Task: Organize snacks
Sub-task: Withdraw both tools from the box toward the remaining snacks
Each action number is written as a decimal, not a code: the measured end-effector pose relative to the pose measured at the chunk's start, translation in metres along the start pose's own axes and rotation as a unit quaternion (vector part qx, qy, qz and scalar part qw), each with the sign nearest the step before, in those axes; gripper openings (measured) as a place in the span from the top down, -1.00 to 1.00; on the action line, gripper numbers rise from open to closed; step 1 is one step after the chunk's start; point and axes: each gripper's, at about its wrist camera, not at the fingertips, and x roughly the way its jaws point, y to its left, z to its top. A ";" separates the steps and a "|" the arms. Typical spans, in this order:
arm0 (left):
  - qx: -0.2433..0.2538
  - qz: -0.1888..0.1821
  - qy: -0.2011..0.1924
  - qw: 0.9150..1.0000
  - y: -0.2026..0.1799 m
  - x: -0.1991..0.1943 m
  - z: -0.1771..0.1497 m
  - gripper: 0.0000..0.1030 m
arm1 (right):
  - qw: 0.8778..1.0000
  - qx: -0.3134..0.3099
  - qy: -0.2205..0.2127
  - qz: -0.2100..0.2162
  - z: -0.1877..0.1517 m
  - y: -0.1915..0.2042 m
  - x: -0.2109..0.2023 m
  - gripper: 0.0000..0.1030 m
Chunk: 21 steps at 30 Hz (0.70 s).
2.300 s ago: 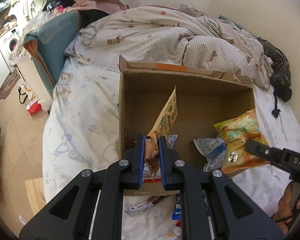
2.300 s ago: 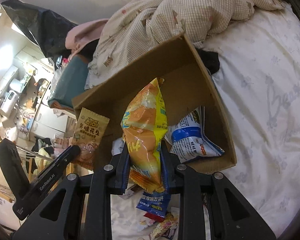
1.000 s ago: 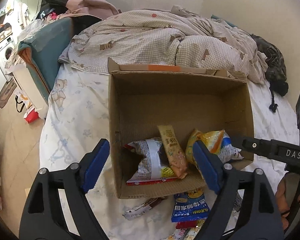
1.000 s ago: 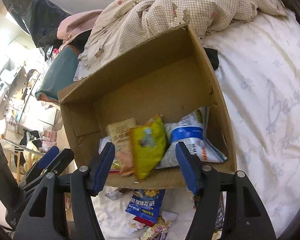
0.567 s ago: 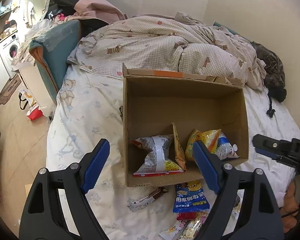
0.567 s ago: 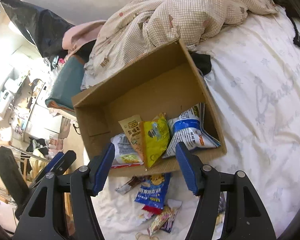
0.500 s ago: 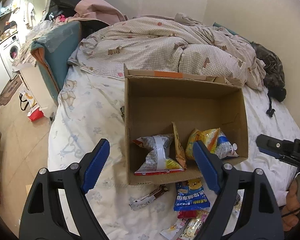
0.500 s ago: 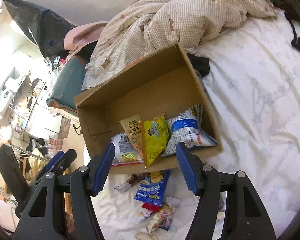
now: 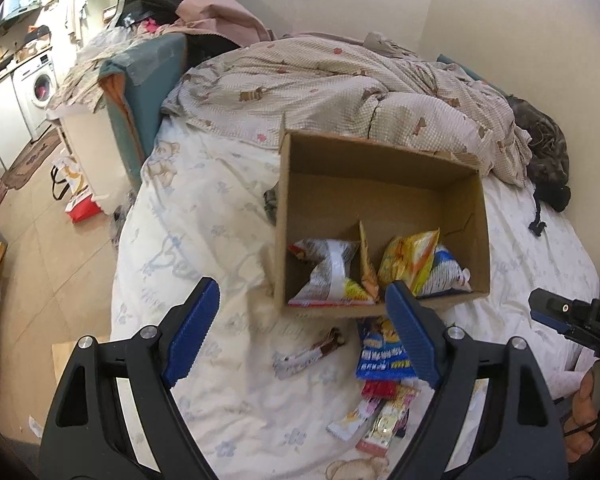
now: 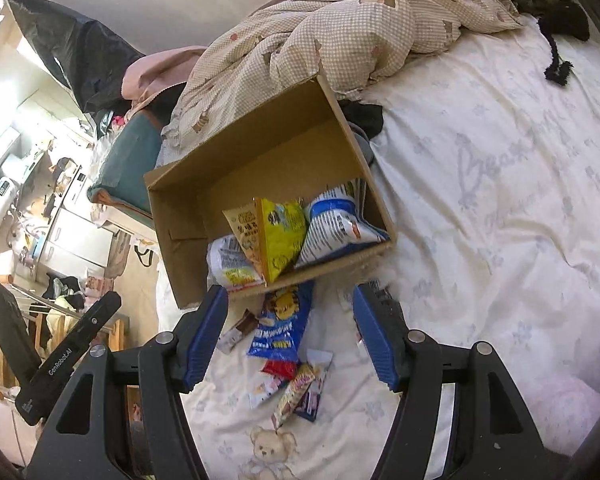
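An open cardboard box (image 9: pixel 328 168) (image 10: pixel 188 216) lies on the bed. Along its near wall stand a white-and-silver bag (image 9: pixel 328 276), a thin tan packet (image 9: pixel 366 258), a yellow-orange bag (image 9: pixel 408 260) (image 10: pixel 280 232) and a white-and-blue bag (image 9: pixel 446 272) (image 10: pixel 336 224). In front of the box lie a blue packet (image 9: pixel 380 354) (image 10: pixel 278 326), a brown-and-white bar (image 9: pixel 306 354) (image 10: pixel 236 330) and several small loose packets (image 9: pixel 380 412) (image 10: pixel 300 388). My left gripper (image 9: pixel 304 332) and right gripper (image 10: pixel 290 330) both hang open and empty above the loose snacks, short of the box.
A rumpled checked quilt (image 9: pixel 340 92) is piled behind the box. The white printed sheet (image 10: pixel 500 200) spreads to the right. A dark garment (image 9: pixel 548 160) lies by the wall. The bed's left edge drops to a tiled floor (image 9: pixel 32 240) with a washing machine (image 9: pixel 36 92) beyond.
Both grippers have drawn back and up from the box, so it looks smaller and more loose snacks show in front. The bags inside have settled against the near wall.
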 end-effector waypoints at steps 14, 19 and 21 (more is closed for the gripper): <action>-0.009 0.012 0.035 0.999 0.004 -0.008 -0.042 -0.61 | 0.998 -0.038 0.015 -0.037 -0.020 -0.002 0.003 -0.32; -0.003 0.016 0.056 0.998 -0.004 0.001 -0.050 -0.61 | 0.999 -0.025 0.022 -0.043 -0.021 -0.015 0.000 -0.32; 0.003 0.017 0.068 0.998 -0.009 0.009 -0.054 -0.61 | 0.999 -0.006 0.023 -0.033 -0.021 -0.023 -0.001 -0.32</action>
